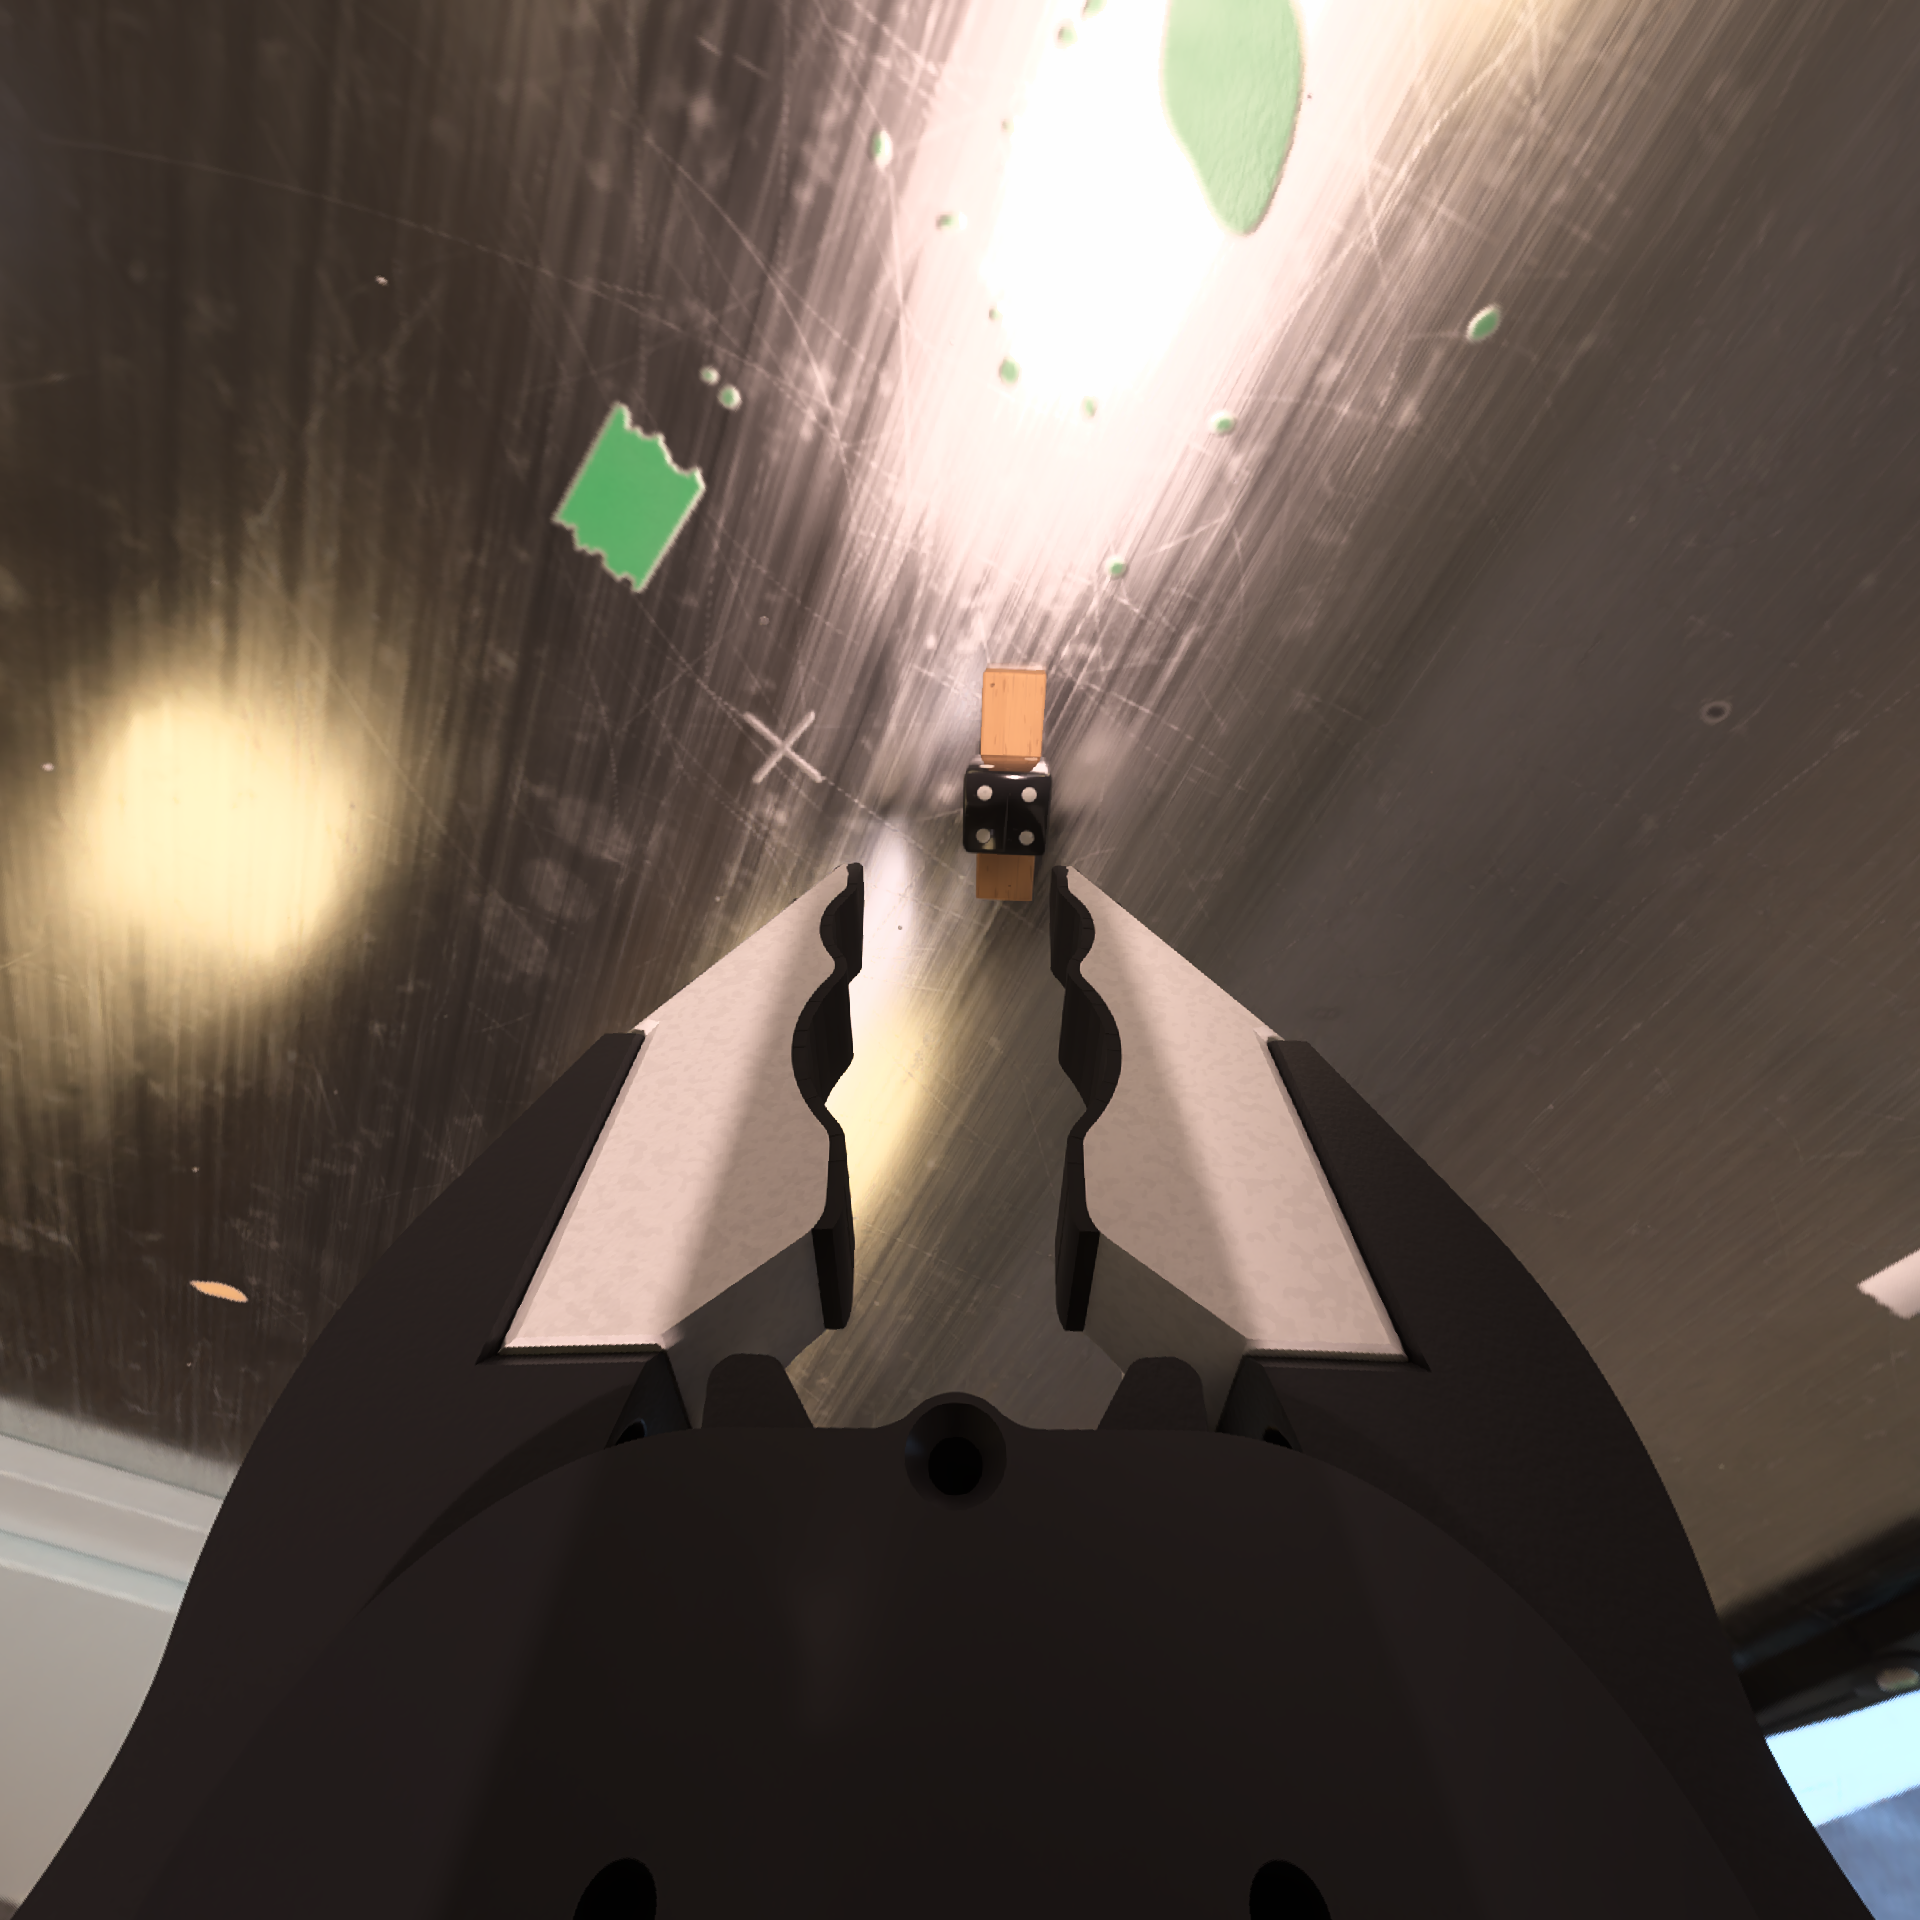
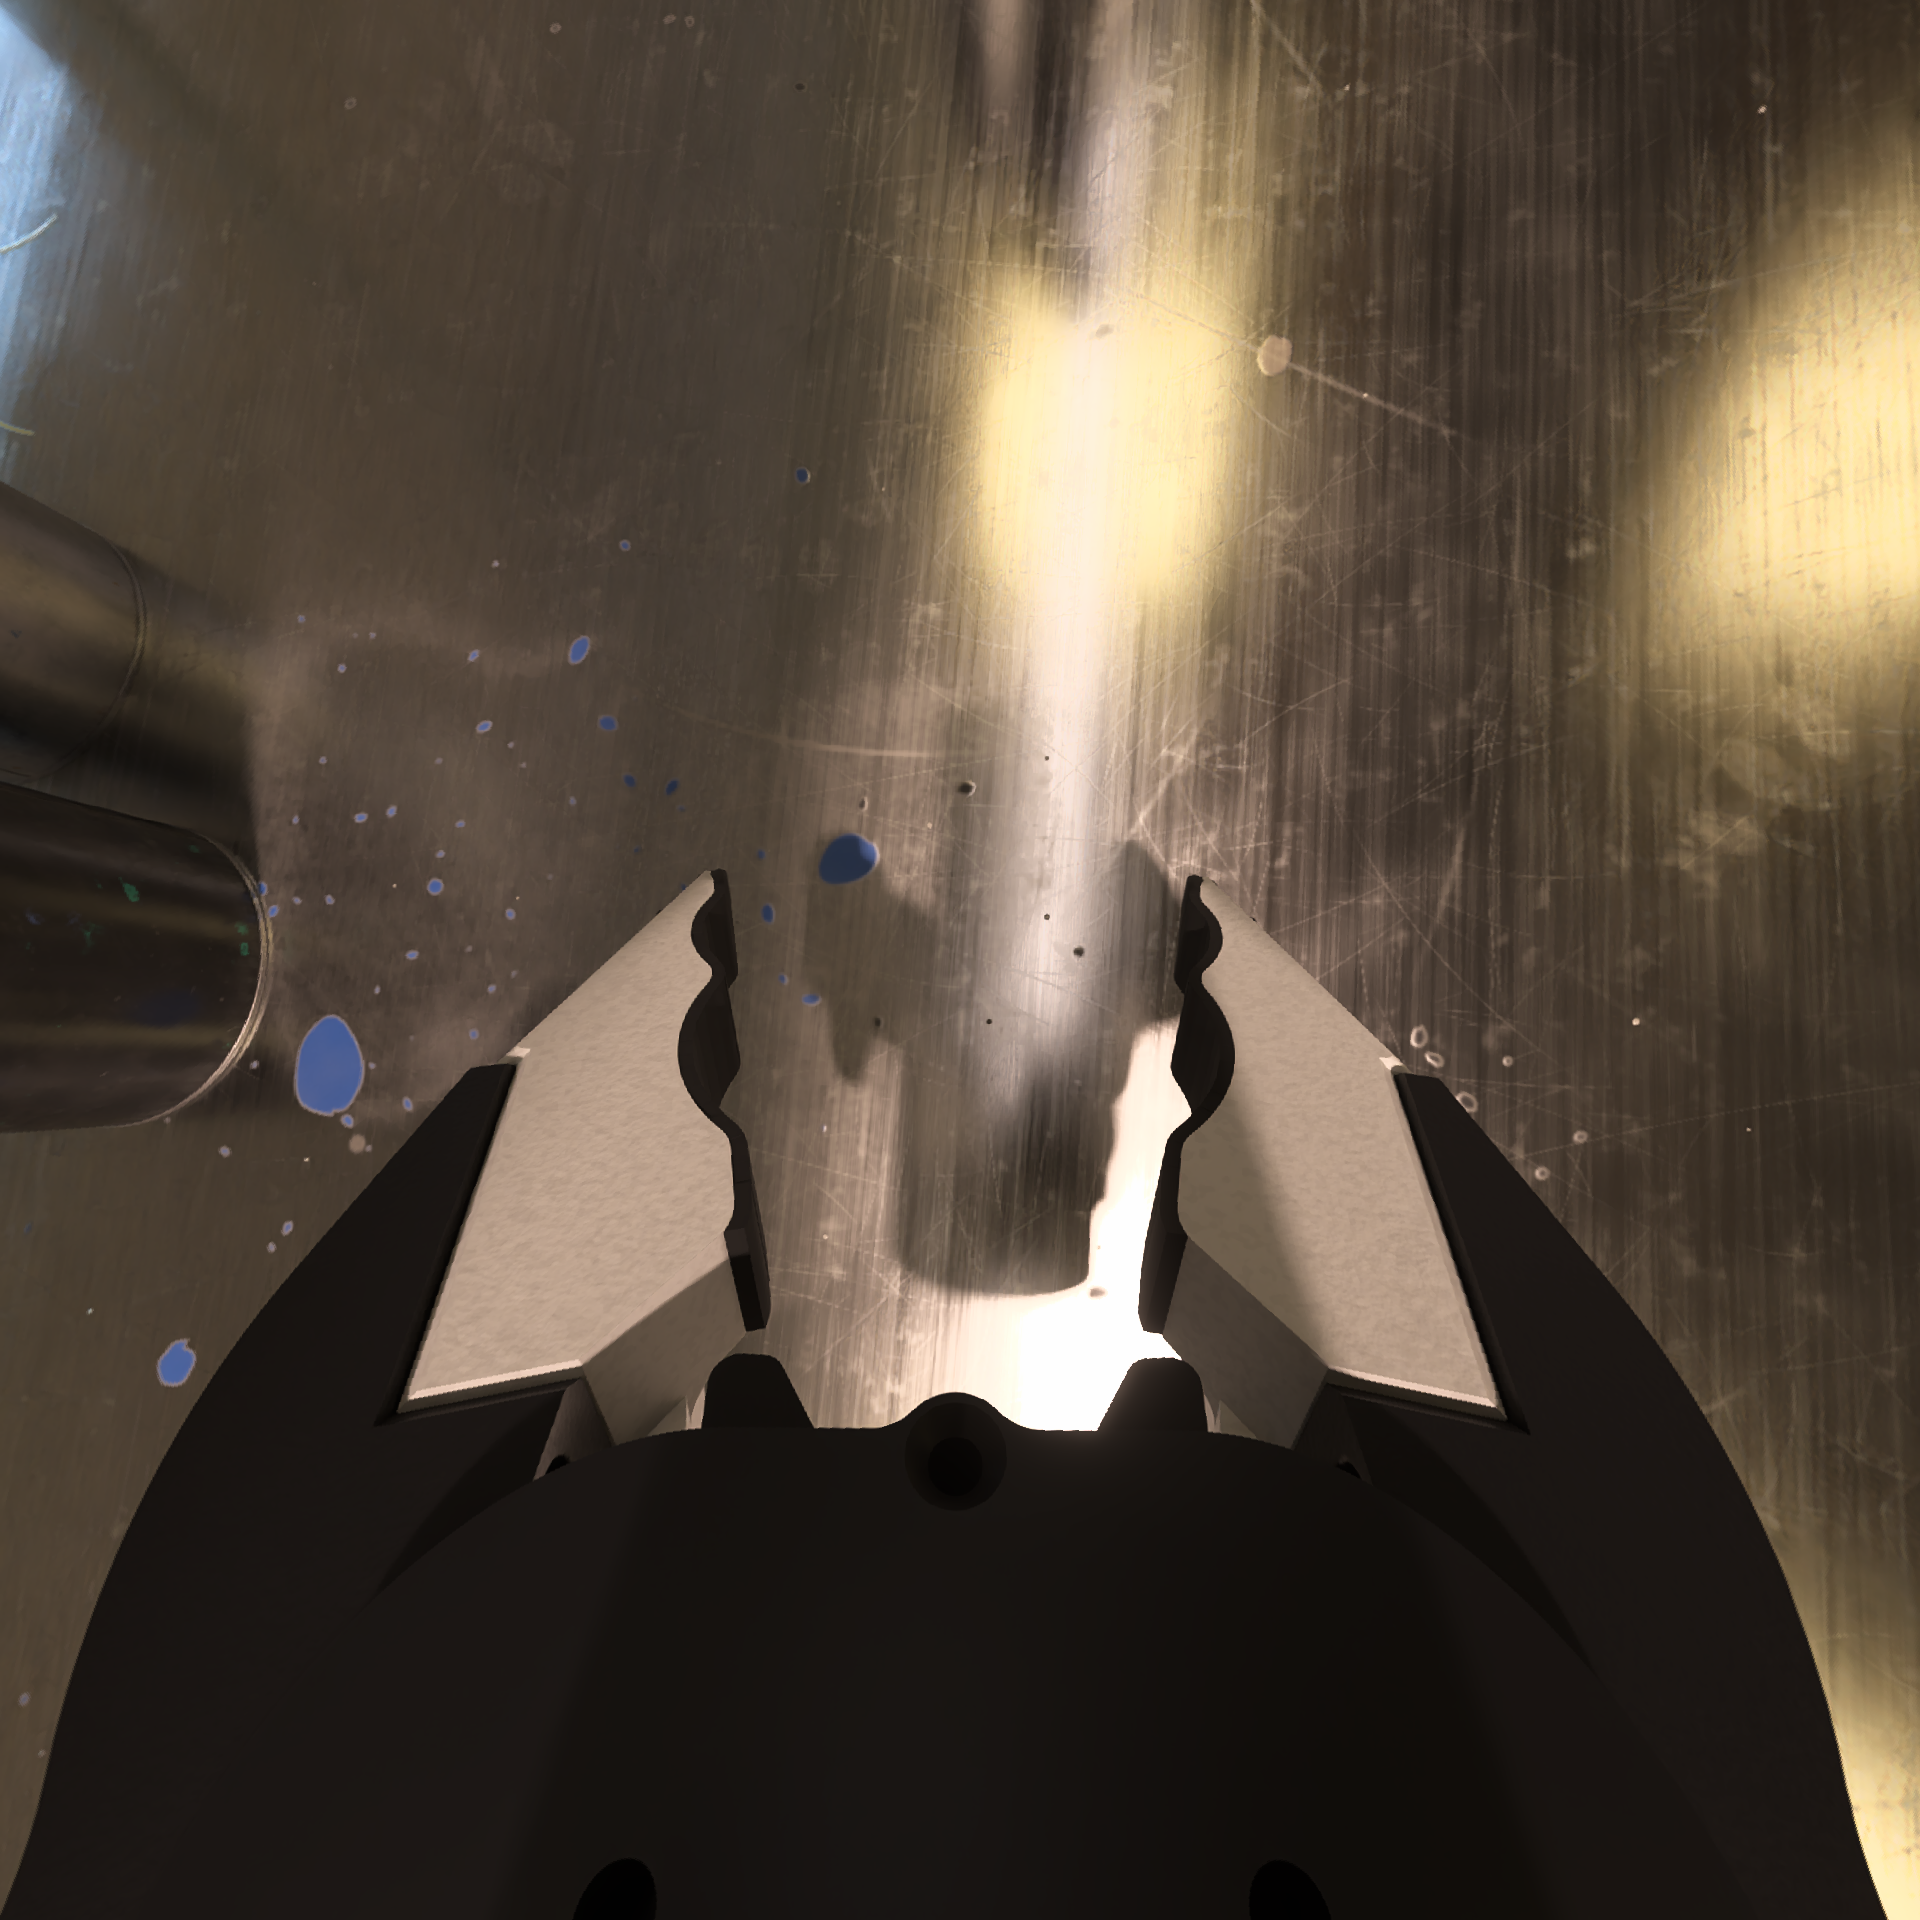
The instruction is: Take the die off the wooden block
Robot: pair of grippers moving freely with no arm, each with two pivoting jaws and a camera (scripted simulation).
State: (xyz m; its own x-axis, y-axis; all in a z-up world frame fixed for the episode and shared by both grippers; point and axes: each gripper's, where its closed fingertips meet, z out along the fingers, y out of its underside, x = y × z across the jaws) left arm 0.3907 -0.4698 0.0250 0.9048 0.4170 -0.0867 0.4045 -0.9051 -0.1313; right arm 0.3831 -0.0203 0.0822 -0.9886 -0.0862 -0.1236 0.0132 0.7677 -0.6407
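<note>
In the left wrist view a black die with white pips sits on a long light wooden block that lies on a scratched metal table. The block's ends stick out beyond the die on the far and near sides. My left gripper is open and empty, its fingertips just short of the block's near end, with the die a little right of the gap's centre. My right gripper is open and empty over bare metal. Neither the die nor the block shows in the right wrist view.
Green paint patches and a larger green blot mark the table beyond the block. In the right wrist view a metal cylinder lies at the left edge, with blue paint spots near it. The table edge shows at lower left.
</note>
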